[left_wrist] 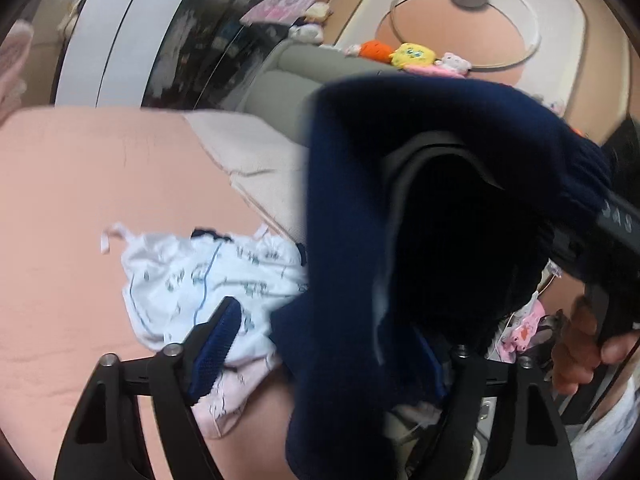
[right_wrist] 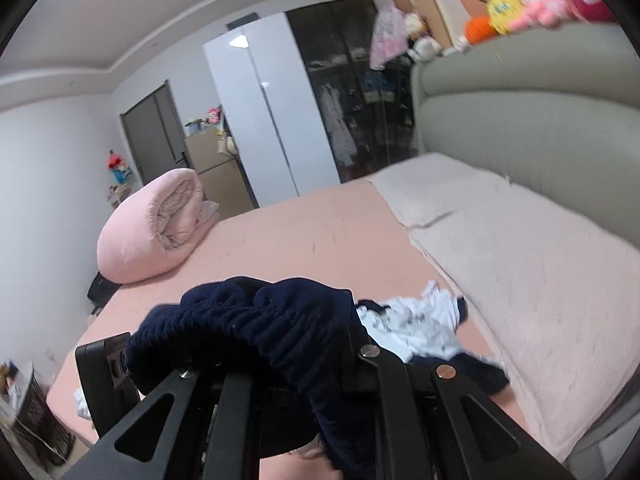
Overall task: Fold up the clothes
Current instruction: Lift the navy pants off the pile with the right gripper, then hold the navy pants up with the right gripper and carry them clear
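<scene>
A navy knit garment hangs in the air above the bed. In the right wrist view this navy garment is bunched over my right gripper; its fingertips are buried in the fabric and its jaws sit close together. A hand holds that gripper's handle. My left gripper stands wide open. Its left blue-padded finger is bare, and the hanging garment covers the right finger. A crumpled white printed garment lies on the pink sheet below.
A pale pink garment lies by the white one. The bed has a grey padded headboard topped with plush toys. A rolled pink quilt sits at its far corner. Wardrobes stand behind, a wire basket beside the bed.
</scene>
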Available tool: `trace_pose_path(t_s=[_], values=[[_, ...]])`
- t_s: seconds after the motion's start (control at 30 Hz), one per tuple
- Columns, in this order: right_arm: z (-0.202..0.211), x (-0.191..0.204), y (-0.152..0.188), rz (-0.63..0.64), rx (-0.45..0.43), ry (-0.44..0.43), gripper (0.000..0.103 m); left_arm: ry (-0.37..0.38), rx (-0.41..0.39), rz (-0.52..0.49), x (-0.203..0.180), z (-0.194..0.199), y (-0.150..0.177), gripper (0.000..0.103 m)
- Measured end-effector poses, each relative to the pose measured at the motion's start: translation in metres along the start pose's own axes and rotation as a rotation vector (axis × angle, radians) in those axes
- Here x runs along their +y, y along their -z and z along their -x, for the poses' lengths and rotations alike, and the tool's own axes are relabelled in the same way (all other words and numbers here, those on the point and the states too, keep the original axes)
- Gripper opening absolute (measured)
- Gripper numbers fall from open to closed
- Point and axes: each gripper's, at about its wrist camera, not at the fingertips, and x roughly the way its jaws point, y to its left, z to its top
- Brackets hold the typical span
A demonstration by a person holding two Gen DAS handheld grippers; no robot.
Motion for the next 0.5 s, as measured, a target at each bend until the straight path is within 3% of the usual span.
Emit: trace_pose_path(t_s=[0.03, 0.13, 0.27, 0.47, 0.5], values=[[0.0, 0.003, -0.003, 0.012, -0.004, -0.001, 0.009, -0.014, -0.007, -0.007, -0.003, 0.001, -0.002, 0.045], [0.0, 0.011, -0.011, 0.046, -0.021, -0.004, 0.009, -0.078, -0.027, -0.013, -0.006, 0.003, -0.004, 0.028], [-0.008, 0.017, -0.019, 0.07, -0.02, 0.065, 0.009, -0.126, -0.004, -0.004, 0.001, 0.0, -0.003, 0.028], [-0.008, 0.034, -0.025, 0.095, -0.012, 0.015, 0.009, -0.142, -0.034, -0.004, 0.005, 0.009, -0.009, 0.028], [-0.007, 0.039, -0.025, 0.112, -0.012, 0.017, 0.009, -0.142, -0.048, -0.004, 0.004, 0.013, -0.01, 0.025]])
